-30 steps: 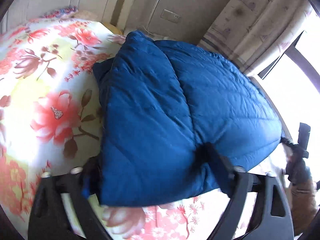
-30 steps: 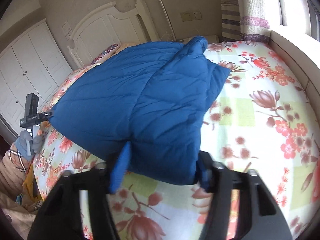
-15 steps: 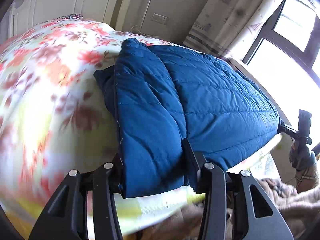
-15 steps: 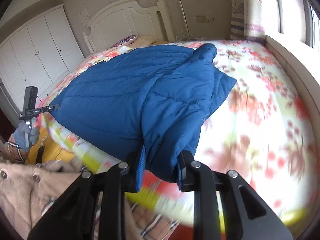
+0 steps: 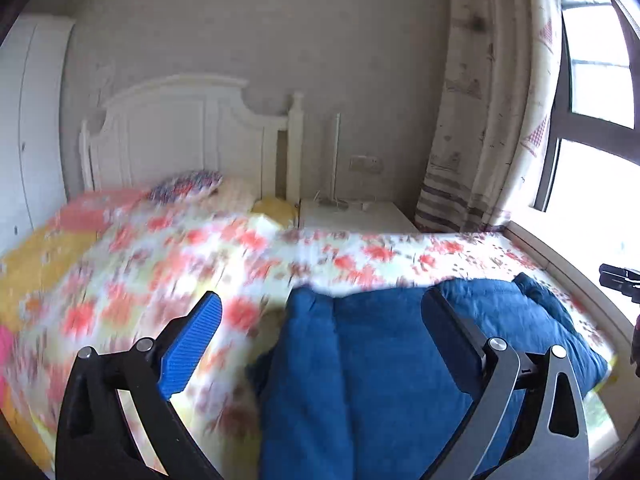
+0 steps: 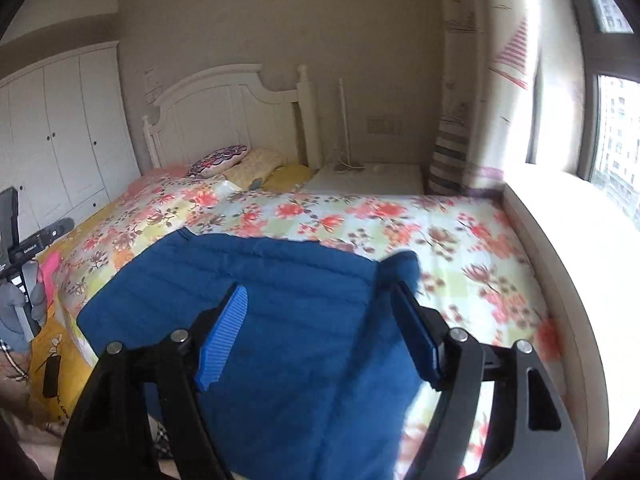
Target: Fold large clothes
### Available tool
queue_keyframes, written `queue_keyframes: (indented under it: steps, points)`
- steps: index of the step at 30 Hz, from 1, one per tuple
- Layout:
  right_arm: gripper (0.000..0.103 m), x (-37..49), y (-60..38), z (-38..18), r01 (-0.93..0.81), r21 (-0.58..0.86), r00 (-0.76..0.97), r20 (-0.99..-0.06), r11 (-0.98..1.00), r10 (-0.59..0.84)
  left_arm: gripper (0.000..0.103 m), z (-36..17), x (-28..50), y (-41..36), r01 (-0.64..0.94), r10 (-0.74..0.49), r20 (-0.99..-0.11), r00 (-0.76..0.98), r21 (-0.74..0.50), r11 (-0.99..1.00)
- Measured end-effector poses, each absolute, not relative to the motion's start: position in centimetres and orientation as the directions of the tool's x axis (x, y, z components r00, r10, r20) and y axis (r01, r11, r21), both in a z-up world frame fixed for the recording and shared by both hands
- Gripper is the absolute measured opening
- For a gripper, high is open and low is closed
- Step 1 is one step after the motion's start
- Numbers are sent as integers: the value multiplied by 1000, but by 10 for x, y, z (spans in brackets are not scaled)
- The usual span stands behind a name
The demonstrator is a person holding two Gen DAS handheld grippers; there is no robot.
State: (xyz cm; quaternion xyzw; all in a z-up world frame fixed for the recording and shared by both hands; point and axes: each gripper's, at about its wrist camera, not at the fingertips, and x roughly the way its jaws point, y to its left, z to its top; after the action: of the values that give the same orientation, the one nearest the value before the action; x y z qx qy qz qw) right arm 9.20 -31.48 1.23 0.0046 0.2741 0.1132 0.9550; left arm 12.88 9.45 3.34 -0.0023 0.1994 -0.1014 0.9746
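Note:
A blue quilted jacket [image 5: 360,360] lies folded on the flowered bedspread [image 5: 160,260], near the bed's front edge. My left gripper [image 5: 320,300] hovers above it with its jaws opening wide; nothing is pressed between the blue pads [image 5: 192,344]. In the right wrist view the same jacket [image 6: 304,360] spreads below my right gripper [image 6: 318,290], whose jaws are also opening and are clear of the cloth. The jacket's nearest edge is hidden under both gripper frames.
A white headboard [image 6: 224,100], pillows [image 6: 240,164] and a white bedside table [image 6: 372,180] stand at the far end. Wardrobe doors [image 6: 60,132] line the left wall; curtain [image 5: 480,120] and window ledge [image 6: 560,220] run along the right. A grey-gloved hand [image 6: 12,308] shows at the left edge.
Both grippers held the jacket's near edge half a second ago; now both have let go, opened and risen, and the views tilt up toward the headboard. The jacket stays on the bed.

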Motion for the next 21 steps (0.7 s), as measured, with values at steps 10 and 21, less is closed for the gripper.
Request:
queue_keyframes:
  steps: [10, 21]
  points:
    - [75, 275, -213, -113, -205, -17, 552, -828, 979, 101, 99, -52, 298, -42, 271, -40, -726, 687, 204, 941]
    - [76, 263, -212, -127, -197, -14, 598, -794, 980, 109, 99, -116, 306, -29, 260, -80, -780, 621, 108, 959]
